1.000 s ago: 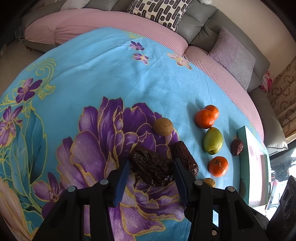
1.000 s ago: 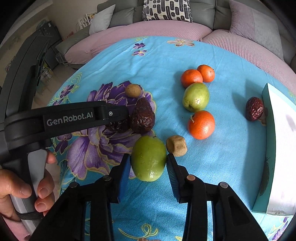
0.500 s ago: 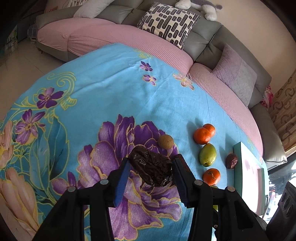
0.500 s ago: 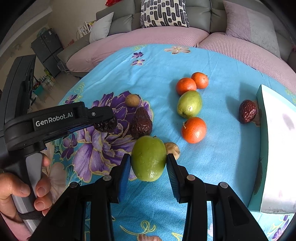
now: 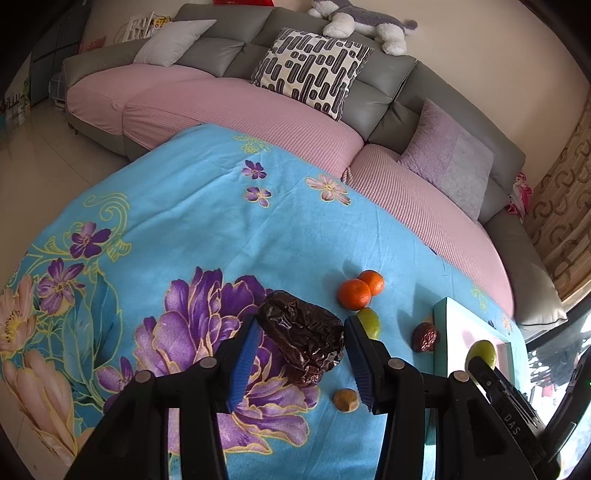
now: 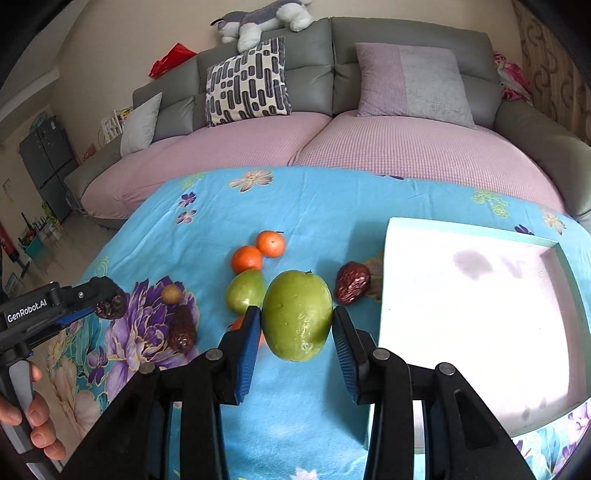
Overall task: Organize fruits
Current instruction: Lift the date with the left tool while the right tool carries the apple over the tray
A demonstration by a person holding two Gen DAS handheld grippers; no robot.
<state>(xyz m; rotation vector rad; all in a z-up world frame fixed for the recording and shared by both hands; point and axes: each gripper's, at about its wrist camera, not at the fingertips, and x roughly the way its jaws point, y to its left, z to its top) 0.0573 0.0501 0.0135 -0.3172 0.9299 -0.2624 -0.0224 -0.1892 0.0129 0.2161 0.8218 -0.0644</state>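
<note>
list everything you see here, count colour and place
green fruit: 2, one held in the right tool, one on the blanket behind it
oranges: 3, two touching at the back, one mostly hidden behind the right tool
dates: 3, dark brown, one held in the left tool, one by the tray, one on the purple flower
small nuts: 2, tan, on the blanket
tray: 1, teal rim, pale inside, right side
blanket: 1, blue, floral
sofa: 1, grey and pink, with pillows
plush toy: 1, grey and white, on the sofa back
left tool: 1, black
right tool: 1, black
</note>
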